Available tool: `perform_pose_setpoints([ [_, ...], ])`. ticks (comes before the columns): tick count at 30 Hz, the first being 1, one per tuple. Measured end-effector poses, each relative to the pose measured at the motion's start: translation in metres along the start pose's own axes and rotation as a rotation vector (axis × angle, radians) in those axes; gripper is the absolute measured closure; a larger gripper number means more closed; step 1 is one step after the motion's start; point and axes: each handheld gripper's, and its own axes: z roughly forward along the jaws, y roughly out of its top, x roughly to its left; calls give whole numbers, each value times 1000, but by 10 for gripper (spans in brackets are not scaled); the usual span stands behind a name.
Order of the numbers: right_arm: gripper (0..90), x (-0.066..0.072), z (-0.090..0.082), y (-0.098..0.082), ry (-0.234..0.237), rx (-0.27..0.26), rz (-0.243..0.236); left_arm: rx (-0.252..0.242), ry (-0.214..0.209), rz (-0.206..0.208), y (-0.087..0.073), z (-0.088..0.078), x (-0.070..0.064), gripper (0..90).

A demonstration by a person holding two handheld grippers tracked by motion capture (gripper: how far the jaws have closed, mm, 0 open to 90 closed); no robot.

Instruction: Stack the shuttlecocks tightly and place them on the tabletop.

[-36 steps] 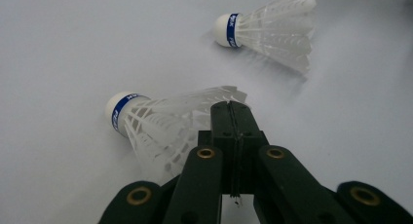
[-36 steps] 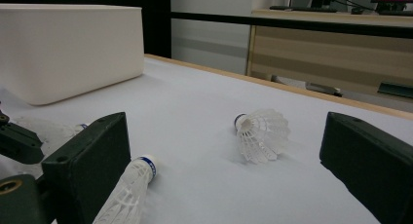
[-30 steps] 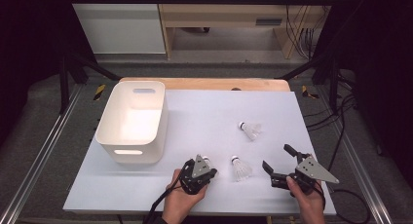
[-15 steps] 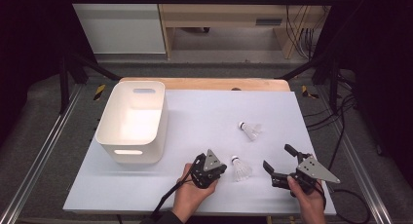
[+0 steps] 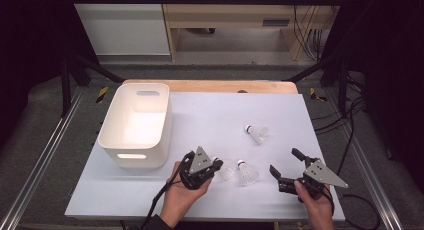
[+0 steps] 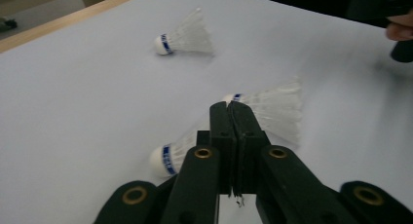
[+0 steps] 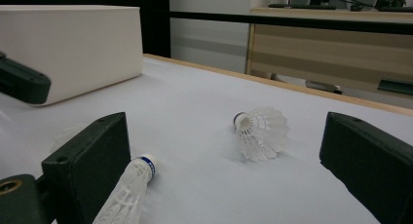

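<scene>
Left hand-held gripper [image 5: 216,166] clamps a shuttlecock's [image 5: 226,171] feathers; right hand-held gripper [image 5: 284,162] gapes wide, empty.

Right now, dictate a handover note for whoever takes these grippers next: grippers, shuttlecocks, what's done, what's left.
Left gripper: shut on the skirt of the held shuttlecock, near the front edge. Its jaws have just been opening slightly, with the skirt between them.
Right gripper: open, empty, front right.
Near shuttlecock: on the table between the two grippers.
Far shuttlecock: lying on its side, mid-table.
Bin: at left, empty.
Done: one shuttlecock gripped.
Left: probably carry it to the bin, then the other two.
</scene>
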Motion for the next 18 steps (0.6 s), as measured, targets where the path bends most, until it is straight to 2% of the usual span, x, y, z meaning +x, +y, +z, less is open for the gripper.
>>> perform_pose_setpoints([
  [1, 46, 0, 0, 0, 0, 0, 0, 8, 14, 10, 0, 2, 4, 847],
  [3, 46, 0, 0, 0, 0, 1, 1, 28, 62, 45, -2, 10, 11, 700],
  [4, 46, 0, 0, 0, 0, 0, 2, 35, 73, 59, -3, 15, 15, 636],
  [5, 46, 0, 0, 0, 0, -4, 2, 32, 71, 68, -4, 19, 18, 511],
  [6, 45, -1, 0, 0, 1, -5, 1, 40, 53, 94, -6, 27, 21, 457],
  [7, 45, -1, 0, 0, 1, -5, 1, 40, 53, 94, -6, 27, 21, 451],
  [9, 45, -1, 0, 0, 0, -2, 5, 66, 21, 130, -8, 34, 22, 448],
  [10, 45, -1, 0, 0, 2, -3, 7, 83, 9, 141, -8, 38, 22, 430],
  [11, 44, -1, 0, 0, 7, -2, 10, 127, -12, 168, -11, 45, 20, 390],
  [12, 44, 0, 1, 0, 8, -2, 10, 140, -20, 172, -12, 47, 20, 376],
  [16, 44, -1, 0, 0, 10, -3, 7, 168, -53, 180, -15, 53, 21, 323],
  [18, 43, -1, 0, 0, 9, -2, 12, 180, -73, 217, -15, 58, 21, 321],
])
